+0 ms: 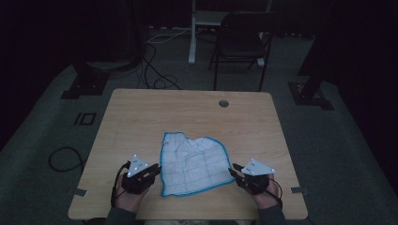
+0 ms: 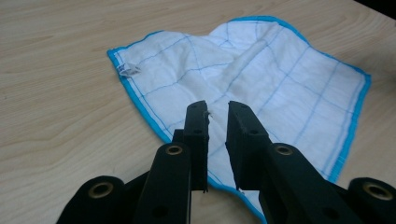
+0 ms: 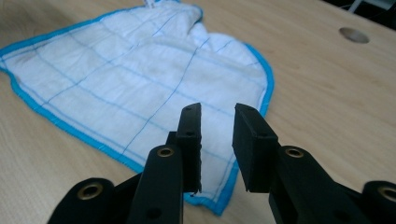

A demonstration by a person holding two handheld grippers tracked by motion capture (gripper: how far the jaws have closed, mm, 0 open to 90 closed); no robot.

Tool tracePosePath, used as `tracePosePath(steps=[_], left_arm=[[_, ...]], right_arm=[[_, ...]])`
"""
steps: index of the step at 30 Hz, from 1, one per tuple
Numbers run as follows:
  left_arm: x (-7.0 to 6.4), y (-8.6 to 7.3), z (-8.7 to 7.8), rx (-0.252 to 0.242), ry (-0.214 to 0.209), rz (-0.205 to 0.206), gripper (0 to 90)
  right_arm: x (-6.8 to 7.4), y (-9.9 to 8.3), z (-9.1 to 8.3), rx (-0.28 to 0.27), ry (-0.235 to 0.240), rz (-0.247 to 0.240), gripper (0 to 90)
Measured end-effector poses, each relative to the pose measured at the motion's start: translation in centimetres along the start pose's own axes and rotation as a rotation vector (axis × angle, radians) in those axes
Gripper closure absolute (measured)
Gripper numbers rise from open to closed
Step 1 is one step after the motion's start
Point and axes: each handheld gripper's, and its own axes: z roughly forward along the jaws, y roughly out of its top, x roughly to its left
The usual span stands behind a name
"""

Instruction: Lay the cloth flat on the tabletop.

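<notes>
A white cloth (image 1: 195, 161) with thin blue grid lines and a blue hem lies rumpled on the front middle of the wooden table (image 1: 155, 112). My left gripper (image 1: 158, 169) sits at the cloth's left edge, and my right gripper (image 1: 233, 170) at its right corner. In the left gripper view the jaws (image 2: 217, 114) stand a narrow gap apart over the hem of the cloth (image 2: 261, 79), holding nothing. In the right gripper view the jaws (image 3: 218, 116) stand a little wider apart above the near corner of the cloth (image 3: 140, 70), also holding nothing.
A small tag (image 2: 129, 70) is sewn at one cloth corner. A round cable hole (image 1: 223, 103) sits near the table's far edge. Behind the table stand a dark chair (image 1: 239, 42) and a white post. Cables (image 1: 63, 159) lie on the floor.
</notes>
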Motion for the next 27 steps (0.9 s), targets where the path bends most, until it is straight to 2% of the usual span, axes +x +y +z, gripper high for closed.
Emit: tracePosePath(steps=[1,4,9,13,14,17,27], left_arm=[[0.0,0.0,0.0,0.000,0.000,0.000,78.9],[0.7,0.3,1.6,0.015,0.012,0.015,78.2],[1.3,0.5,3.1,0.029,0.026,0.028,77.0],[2.0,0.7,5.1,0.064,0.042,0.054,74.6],[2.0,0.7,5.1,0.064,0.042,0.054,74.4],[2.5,0.6,6.6,0.096,0.054,0.064,73.2],[3.1,0.3,8.2,0.131,0.075,0.070,72.2]], right_arm=[[-0.2,0.1,0.0,0.001,-0.008,-0.002,73.1],[-0.7,0.6,0.3,0.008,-0.028,0.008,73.5],[-1.3,1.4,1.5,0.014,-0.041,0.003,74.1],[-1.7,2.2,2.8,0.017,-0.042,0.002,74.0],[-1.7,2.5,3.2,0.023,-0.047,-0.003,74.0],[-1.8,3.1,4.1,0.026,-0.045,-0.007,73.8],[-2.8,4.8,7.6,0.035,-0.036,0.008,72.7]])
